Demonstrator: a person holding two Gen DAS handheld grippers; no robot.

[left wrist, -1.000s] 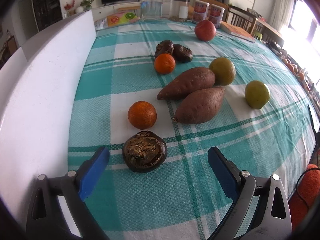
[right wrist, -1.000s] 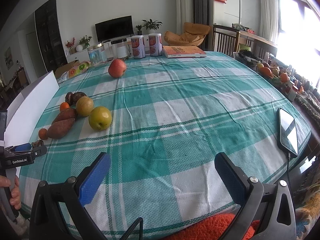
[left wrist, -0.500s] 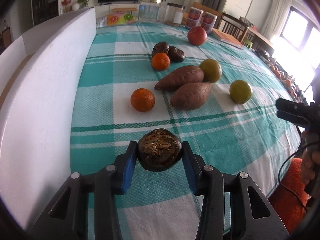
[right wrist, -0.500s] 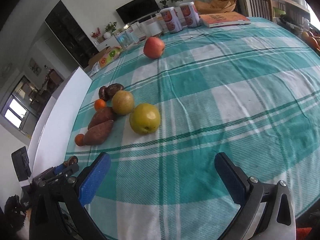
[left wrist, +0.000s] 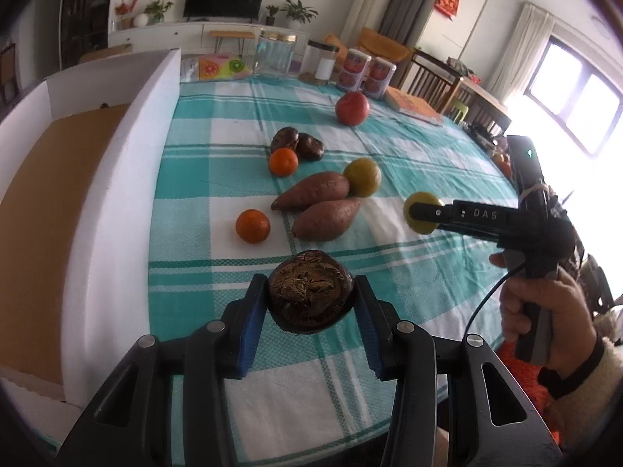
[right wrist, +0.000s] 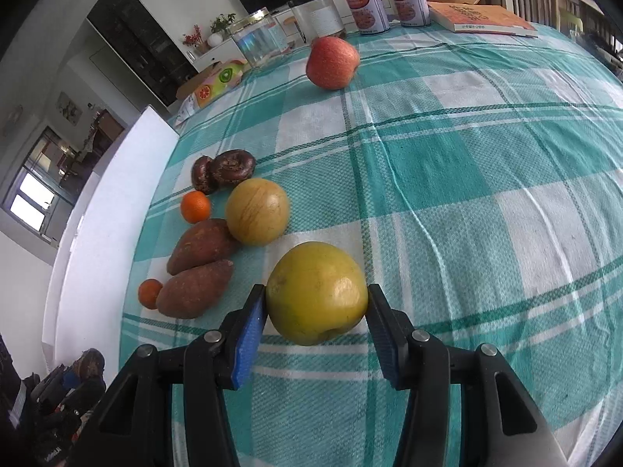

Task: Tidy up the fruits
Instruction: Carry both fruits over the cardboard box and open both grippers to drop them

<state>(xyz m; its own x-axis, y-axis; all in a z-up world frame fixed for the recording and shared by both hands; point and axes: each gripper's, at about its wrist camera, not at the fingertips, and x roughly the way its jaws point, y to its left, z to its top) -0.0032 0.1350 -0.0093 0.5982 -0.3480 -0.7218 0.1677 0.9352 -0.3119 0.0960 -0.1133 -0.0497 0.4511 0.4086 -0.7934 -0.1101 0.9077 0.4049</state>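
My left gripper (left wrist: 310, 299) is shut on a dark brown wrinkled fruit (left wrist: 310, 296) and holds it above the checked tablecloth (left wrist: 409, 272). My right gripper (right wrist: 316, 303) is shut on a yellow-green pear (right wrist: 316, 298); it also shows in the left wrist view (left wrist: 422, 218). On the cloth lie two sweet potatoes (left wrist: 325, 218), two small oranges (left wrist: 252, 225), another yellow pear (right wrist: 257, 211), two more dark fruits (right wrist: 224, 169) and a red apple (right wrist: 331, 63).
A white foam box (left wrist: 128, 179) with a cardboard floor stands along the table's left side. Jars (right wrist: 257, 37), red cans (right wrist: 364, 0) and a book (right wrist: 483, 17) line the far edge.
My left gripper closed on the dark fruit and lifted it. My right gripper moved left to the pear and closed on it.
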